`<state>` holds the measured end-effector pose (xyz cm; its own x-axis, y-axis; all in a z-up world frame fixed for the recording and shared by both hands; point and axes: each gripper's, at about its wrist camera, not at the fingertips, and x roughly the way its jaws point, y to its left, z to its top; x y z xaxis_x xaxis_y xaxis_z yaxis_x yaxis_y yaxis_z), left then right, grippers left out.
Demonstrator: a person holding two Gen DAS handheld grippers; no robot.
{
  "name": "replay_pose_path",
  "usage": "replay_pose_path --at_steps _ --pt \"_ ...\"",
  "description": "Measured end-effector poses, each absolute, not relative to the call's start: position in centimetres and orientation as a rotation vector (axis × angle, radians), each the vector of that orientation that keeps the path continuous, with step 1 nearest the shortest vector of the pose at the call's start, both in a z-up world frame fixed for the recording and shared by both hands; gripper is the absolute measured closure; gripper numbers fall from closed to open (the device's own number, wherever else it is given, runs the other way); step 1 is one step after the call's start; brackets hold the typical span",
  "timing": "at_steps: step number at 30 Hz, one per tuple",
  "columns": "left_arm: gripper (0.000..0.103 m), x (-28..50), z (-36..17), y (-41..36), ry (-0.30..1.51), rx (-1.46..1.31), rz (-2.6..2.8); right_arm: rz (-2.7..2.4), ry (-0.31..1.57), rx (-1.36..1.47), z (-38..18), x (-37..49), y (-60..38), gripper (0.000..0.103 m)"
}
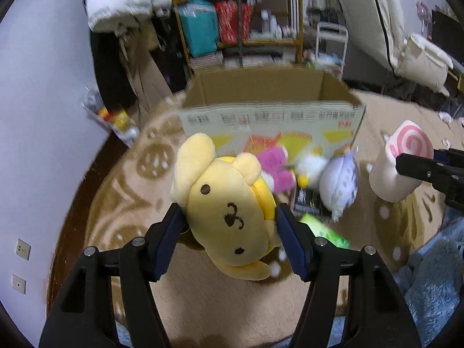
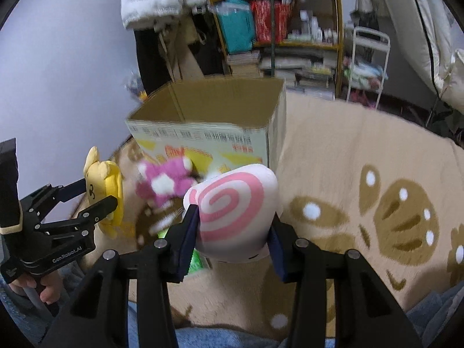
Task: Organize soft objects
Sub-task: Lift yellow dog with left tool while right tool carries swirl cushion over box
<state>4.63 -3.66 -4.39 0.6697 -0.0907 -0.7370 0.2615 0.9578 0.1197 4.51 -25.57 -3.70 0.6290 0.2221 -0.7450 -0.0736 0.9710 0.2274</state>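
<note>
My left gripper [image 1: 229, 217] is shut on a yellow dog plush [image 1: 229, 208], held off the carpet in front of an open cardboard box [image 1: 269, 104]. My right gripper [image 2: 235, 223] is shut on a white plush with a pink spiral [image 2: 232, 211], also lifted. In the right wrist view the box [image 2: 203, 127] stands just beyond the spiral plush, and the left gripper [image 2: 92, 197] with the yellow plush [image 2: 111, 194] shows at the left. A pink and white plush [image 1: 275, 168] and a pale lilac plush [image 1: 339, 182] lie on the carpet by the box.
A beige patterned carpet [image 2: 362, 174] covers the floor. A green packet [image 1: 324, 229] and a dark booklet [image 1: 310, 200] lie near the plushes. A crowded shelf [image 1: 240, 20] and hanging clothes stand behind the box. A white rack [image 2: 368, 66] is at the right.
</note>
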Motion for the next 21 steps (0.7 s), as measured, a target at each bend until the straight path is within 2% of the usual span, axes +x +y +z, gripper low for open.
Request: replay_pose_path --at_steps 6,21 --pt "0.039 4.1 -0.5 -2.9 0.677 0.184 -0.185 0.188 0.757 0.195 -0.2 4.7 -25.1 0.056" --pt "0.038 6.8 4.8 -2.5 0.562 0.17 -0.216 0.214 0.649 0.186 4.6 8.2 -24.7 0.056"
